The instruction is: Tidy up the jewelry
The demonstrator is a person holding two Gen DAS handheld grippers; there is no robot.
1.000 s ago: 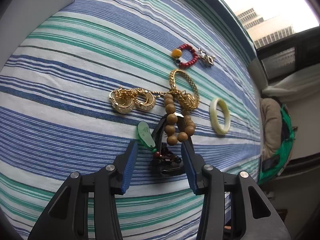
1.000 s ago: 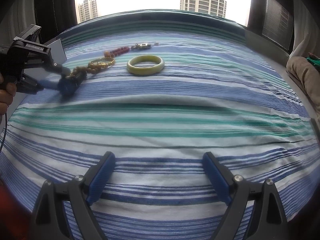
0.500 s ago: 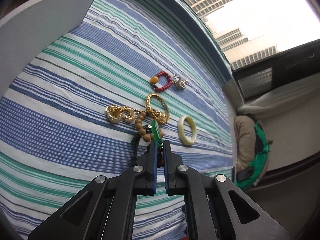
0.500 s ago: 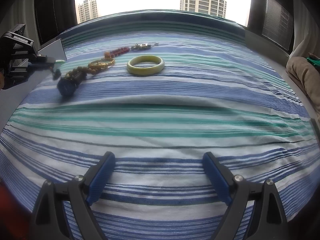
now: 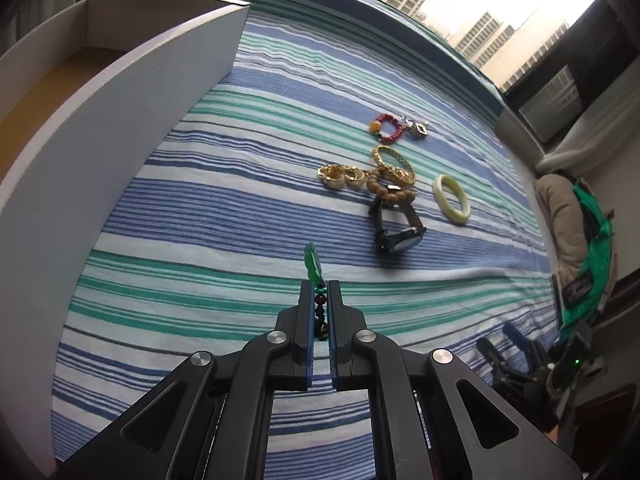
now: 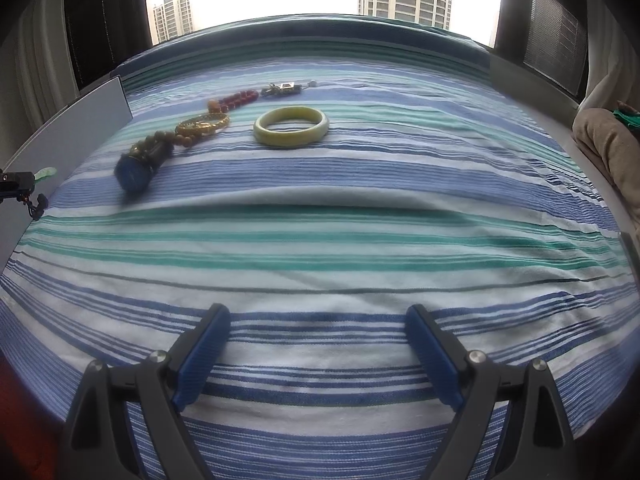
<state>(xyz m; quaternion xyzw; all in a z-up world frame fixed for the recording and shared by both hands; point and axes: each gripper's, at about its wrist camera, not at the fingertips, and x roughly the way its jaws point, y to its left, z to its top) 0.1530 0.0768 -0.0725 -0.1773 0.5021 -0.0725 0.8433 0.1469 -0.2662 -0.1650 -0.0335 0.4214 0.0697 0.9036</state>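
Note:
My left gripper (image 5: 320, 286) is shut on a green jade pendant (image 5: 313, 263) with a dark beaded cord, held above the striped cloth. It also shows at the left edge of the right wrist view (image 6: 44, 174). On the cloth lie a black watch (image 5: 398, 236), a wooden bead bracelet (image 5: 386, 188), gold earrings (image 5: 340, 174), a gold chain bracelet (image 5: 394, 164), a red bead bracelet (image 5: 386, 126), a silver charm (image 5: 418, 128) and a pale jade bangle (image 5: 452, 198). My right gripper (image 6: 318, 354) is open and empty, low over the near cloth.
A white box (image 5: 120, 92) with a tan floor stands at the left, its wall also in the right wrist view (image 6: 80, 120). A beige cushion (image 6: 608, 148) lies at the right edge. The striped cloth (image 6: 320, 240) covers the surface.
My left gripper closed on the green pendant, lifted it off the pile and pulled back toward the white box. The right gripper has not moved.

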